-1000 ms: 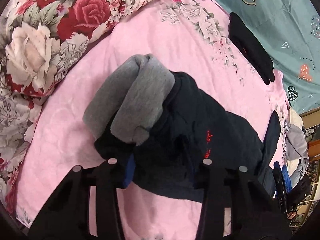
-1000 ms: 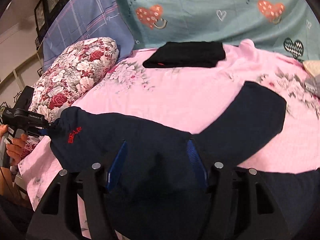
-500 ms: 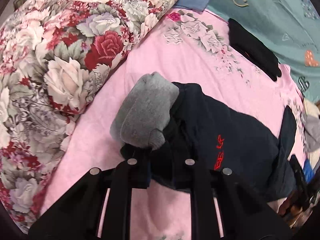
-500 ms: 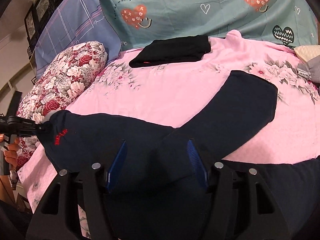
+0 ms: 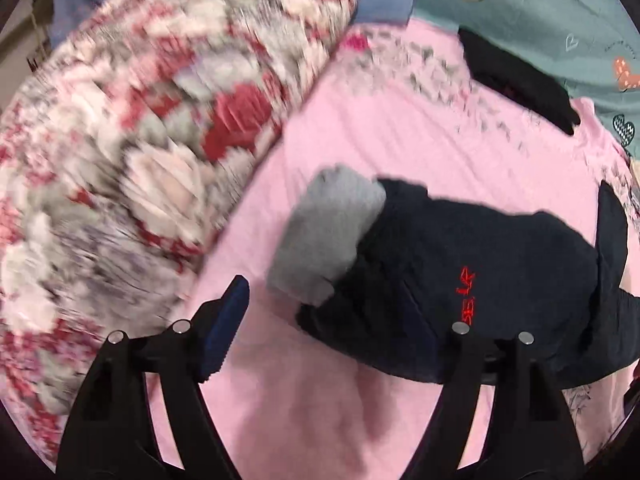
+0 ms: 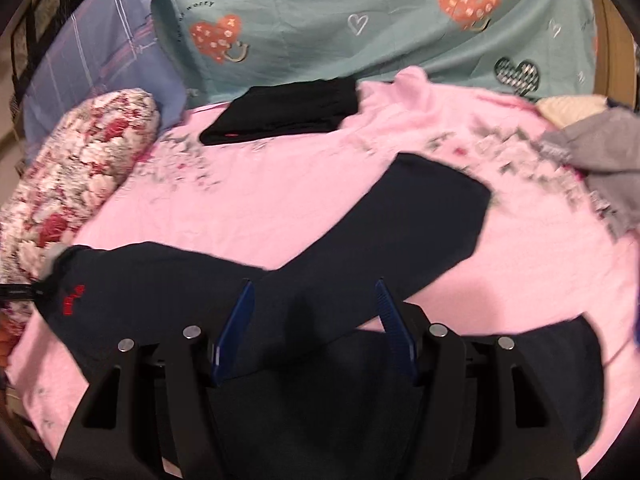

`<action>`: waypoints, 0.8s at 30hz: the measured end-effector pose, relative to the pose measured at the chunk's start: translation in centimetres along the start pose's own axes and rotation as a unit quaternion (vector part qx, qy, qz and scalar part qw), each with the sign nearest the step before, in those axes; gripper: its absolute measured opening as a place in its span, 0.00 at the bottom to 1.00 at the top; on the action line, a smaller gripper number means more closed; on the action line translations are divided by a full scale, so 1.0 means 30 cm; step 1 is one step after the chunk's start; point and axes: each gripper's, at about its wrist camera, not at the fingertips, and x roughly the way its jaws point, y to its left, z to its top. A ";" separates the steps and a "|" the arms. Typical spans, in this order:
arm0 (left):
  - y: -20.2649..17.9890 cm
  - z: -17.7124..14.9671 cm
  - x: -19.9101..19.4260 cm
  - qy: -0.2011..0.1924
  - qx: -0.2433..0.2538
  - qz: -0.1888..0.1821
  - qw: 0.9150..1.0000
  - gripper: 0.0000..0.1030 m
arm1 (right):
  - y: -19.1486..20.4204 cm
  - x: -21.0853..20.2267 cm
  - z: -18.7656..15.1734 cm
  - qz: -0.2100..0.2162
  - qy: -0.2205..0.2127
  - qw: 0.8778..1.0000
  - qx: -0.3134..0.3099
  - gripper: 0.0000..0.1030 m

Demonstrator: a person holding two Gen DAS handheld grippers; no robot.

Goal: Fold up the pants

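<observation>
while the navy pants (image 5: 472, 280) lie on the pink bed (image 5: 400, 140), both grippers stand spread.
left gripper (image 5: 344, 328) jaws have just opened, gripping nothing; right gripper (image 6: 316, 320) straddles cloth, unpinched.

My left gripper (image 5: 340, 340): black plastic arms, silver screw heads, blue ribbed pads (image 5: 226, 330). My right gripper (image 6: 314, 320): same build.

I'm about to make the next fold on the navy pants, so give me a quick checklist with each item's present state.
1. Left gripper free of cloth: ok, its jaws have just been opening.
2. Right gripper gripping: not ok, pads apart over the navy pants.
3. Pants lying flat: not ok, grey lining bunched at the waist.
4. Legs aligned: not ok, they splay apart.
5. Folded black garment clear of the pants: ok.
</observation>
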 end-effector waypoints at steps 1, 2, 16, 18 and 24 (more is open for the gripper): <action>0.009 0.009 -0.031 -0.014 -0.004 -0.004 1.000 0.74 | -0.015 -0.007 0.021 -0.021 -0.007 1.000 -0.002 0.75; 0.013 0.018 -0.048 -0.023 -0.010 -0.015 1.000 0.74 | -0.030 -0.009 0.039 -0.033 -0.013 0.999 0.000 0.79; -0.249 -0.060 0.161 0.049 0.074 -0.042 0.995 0.79 | -0.140 0.483 0.367 -0.151 0.094 0.983 0.047 0.79; -0.247 -0.075 0.170 0.043 0.076 -0.042 0.995 0.79 | -0.164 0.547 0.370 -0.149 0.120 0.979 0.070 0.72; -0.258 -0.070 0.177 0.047 0.085 -0.043 0.994 0.83 | -0.265 0.557 0.342 -0.184 0.113 0.970 0.110 0.11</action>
